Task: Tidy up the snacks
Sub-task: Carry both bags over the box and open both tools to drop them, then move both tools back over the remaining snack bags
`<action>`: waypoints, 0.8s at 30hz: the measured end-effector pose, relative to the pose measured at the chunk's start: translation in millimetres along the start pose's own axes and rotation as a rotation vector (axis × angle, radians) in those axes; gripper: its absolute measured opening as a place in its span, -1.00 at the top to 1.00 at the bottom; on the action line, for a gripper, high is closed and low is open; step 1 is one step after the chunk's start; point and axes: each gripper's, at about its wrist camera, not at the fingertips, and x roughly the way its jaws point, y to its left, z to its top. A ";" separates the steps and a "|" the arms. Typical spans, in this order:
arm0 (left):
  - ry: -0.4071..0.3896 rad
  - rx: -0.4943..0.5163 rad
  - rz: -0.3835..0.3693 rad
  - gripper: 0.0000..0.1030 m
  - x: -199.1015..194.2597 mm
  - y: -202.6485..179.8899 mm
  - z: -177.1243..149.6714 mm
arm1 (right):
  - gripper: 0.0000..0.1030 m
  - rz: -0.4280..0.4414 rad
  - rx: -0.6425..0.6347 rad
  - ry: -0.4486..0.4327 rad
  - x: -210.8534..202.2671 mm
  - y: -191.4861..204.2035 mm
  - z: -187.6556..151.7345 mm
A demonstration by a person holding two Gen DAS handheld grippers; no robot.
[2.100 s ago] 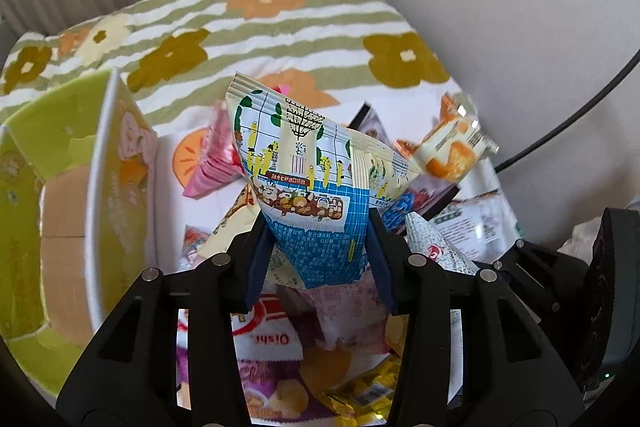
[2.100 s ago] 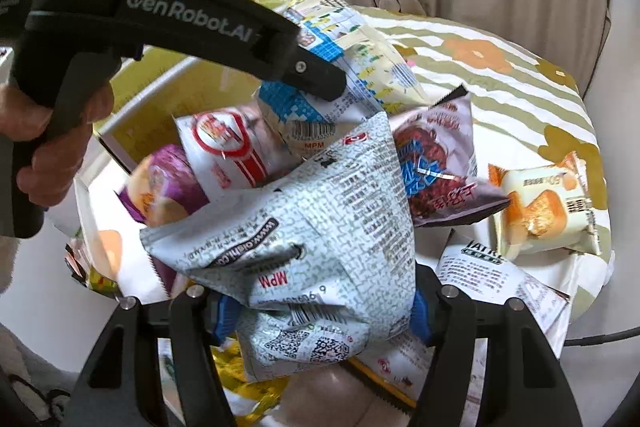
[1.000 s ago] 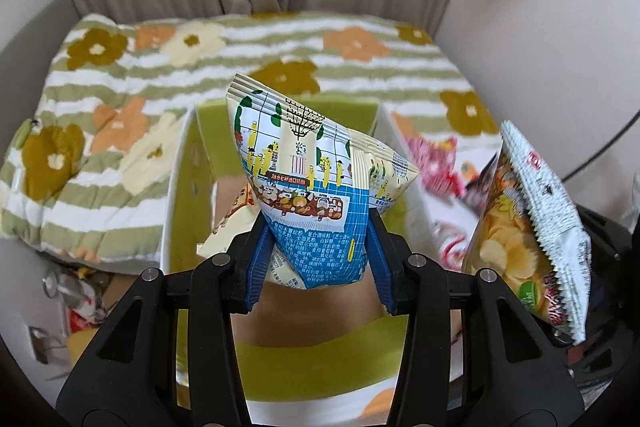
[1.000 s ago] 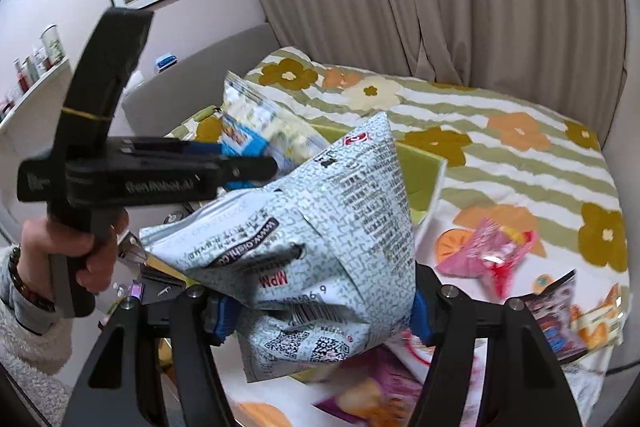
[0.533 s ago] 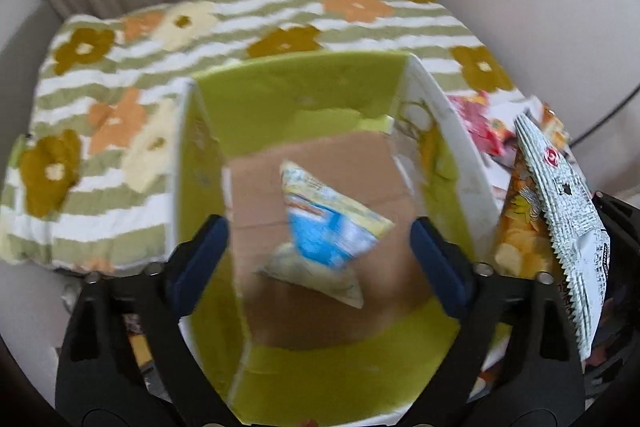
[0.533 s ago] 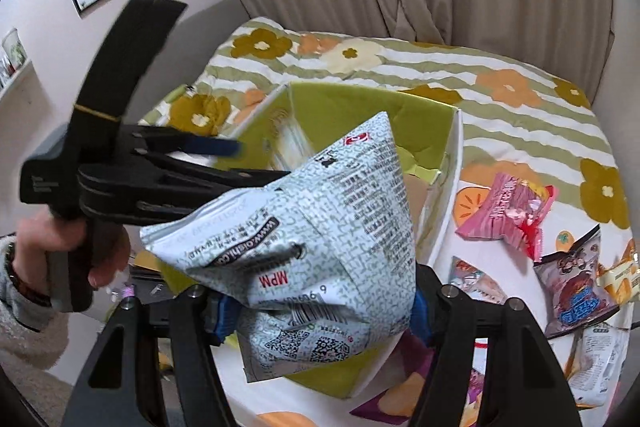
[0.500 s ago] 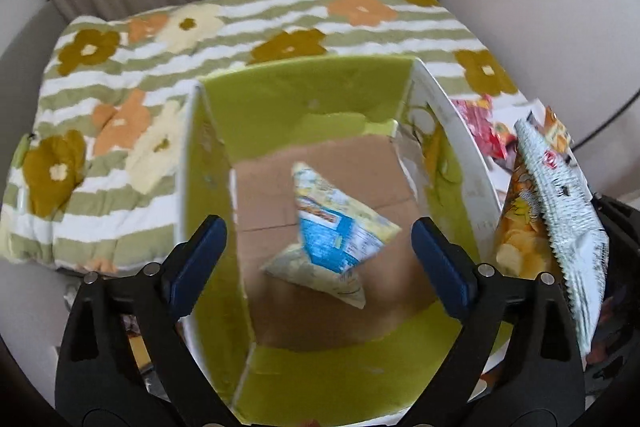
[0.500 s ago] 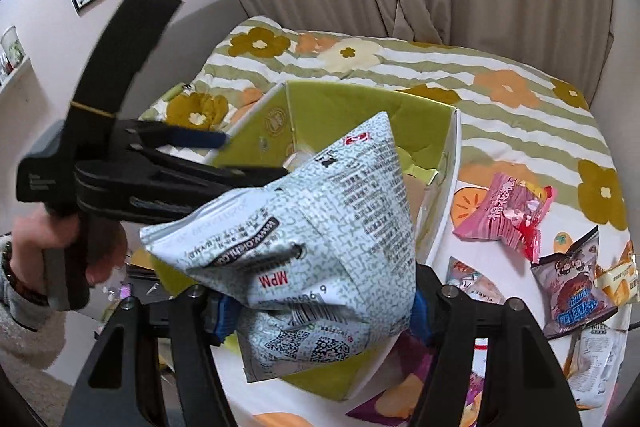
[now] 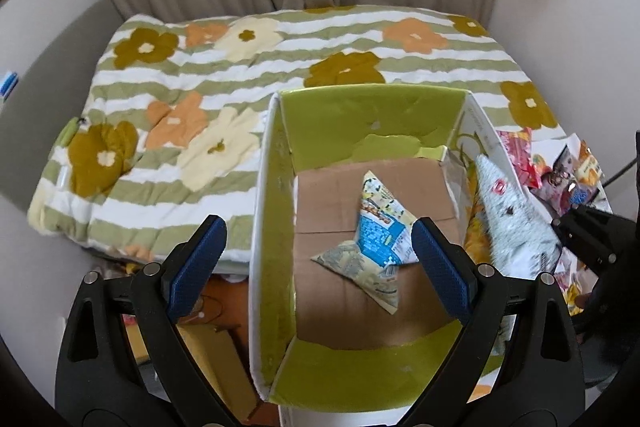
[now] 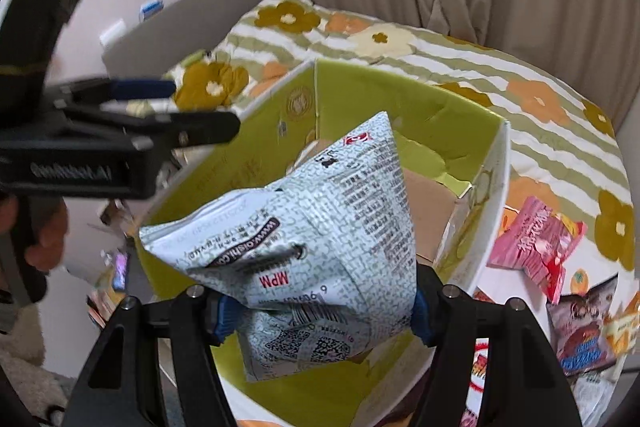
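Note:
A green-lined cardboard box stands on the flowered bed. A blue and yellow snack bag lies on the box's brown floor. My left gripper is open and empty above the box's left wall. My right gripper is shut on a grey printed chip bag and holds it over the box. That chip bag also shows in the left wrist view, at the box's right wall. The left gripper shows at the left of the right wrist view.
Several loose snack packets lie on the bed right of the box, among them a pink one and a dark one. A striped flowered quilt covers the bed. Curtains hang behind. Clutter lies on the floor at the lower left.
My left gripper carried the blue and yellow bag over the box, opened and dropped it inside. My right gripper has brought the grey chip bag over the box.

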 end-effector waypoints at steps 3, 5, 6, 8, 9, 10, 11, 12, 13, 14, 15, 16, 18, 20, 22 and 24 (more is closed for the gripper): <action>0.006 -0.031 -0.001 -0.81 4.9 3.8 -0.4 | -0.23 -0.023 -0.038 0.028 10.9 2.2 -0.4; 0.012 -0.040 -0.002 -0.81 7.6 5.0 -2.7 | -0.29 -0.030 -0.043 0.031 15.4 2.9 -1.2; 0.016 -0.044 -0.003 -0.81 9.0 6.0 -3.8 | -0.55 -0.028 -0.039 0.027 17.1 1.8 -1.8; 0.025 -0.052 -0.005 -0.81 11.7 8.0 -6.5 | -0.99 -0.021 -0.037 0.012 18.1 0.7 -3.9; 0.029 -0.054 -0.005 -0.81 12.7 8.3 -7.9 | -0.99 -0.017 -0.043 0.000 16.9 0.7 -5.3; 0.032 -0.055 -0.005 -0.81 13.3 9.0 -10.1 | -0.99 -0.024 -0.046 -0.006 16.2 1.0 -6.6; 0.040 -0.058 -0.006 -0.81 14.1 9.7 -12.5 | -0.99 -0.037 -0.049 -0.014 14.6 1.5 -8.4; 0.046 -0.061 -0.007 -0.81 14.7 9.9 -14.8 | -0.99 -0.043 -0.051 -0.018 12.9 1.7 -9.9; 0.049 -0.063 -0.008 -0.81 14.9 10.5 -16.4 | -0.99 -0.042 -0.048 -0.020 11.6 3.1 -11.5; 0.052 -0.066 -0.013 -0.81 14.6 11.6 -17.9 | -0.99 -0.040 -0.043 -0.022 9.8 3.4 -12.7; 0.053 -0.068 -0.017 -0.81 13.6 12.8 -19.2 | -0.99 -0.040 -0.037 -0.022 8.0 3.5 -13.6; 0.052 -0.070 -0.019 -0.81 11.7 13.3 -21.0 | -0.99 -0.041 -0.034 -0.025 5.3 4.3 -14.6; 0.050 -0.069 -0.021 -0.81 7.5 13.2 -24.2 | -0.99 -0.053 -0.032 -0.036 -1.1 6.3 -16.0; 0.042 -0.068 -0.026 -0.81 0.7 13.7 -26.3 | -0.99 -0.061 -0.025 -0.046 -7.8 7.5 -18.1; 0.031 -0.069 -0.032 -0.81 -8.4 13.5 -28.2 | -0.99 -0.068 -0.013 -0.059 -16.0 8.8 -18.8; 0.021 -0.068 -0.034 -0.81 -17.1 12.7 -30.1 | -0.99 -0.071 -0.002 -0.068 -24.7 10.1 -19.6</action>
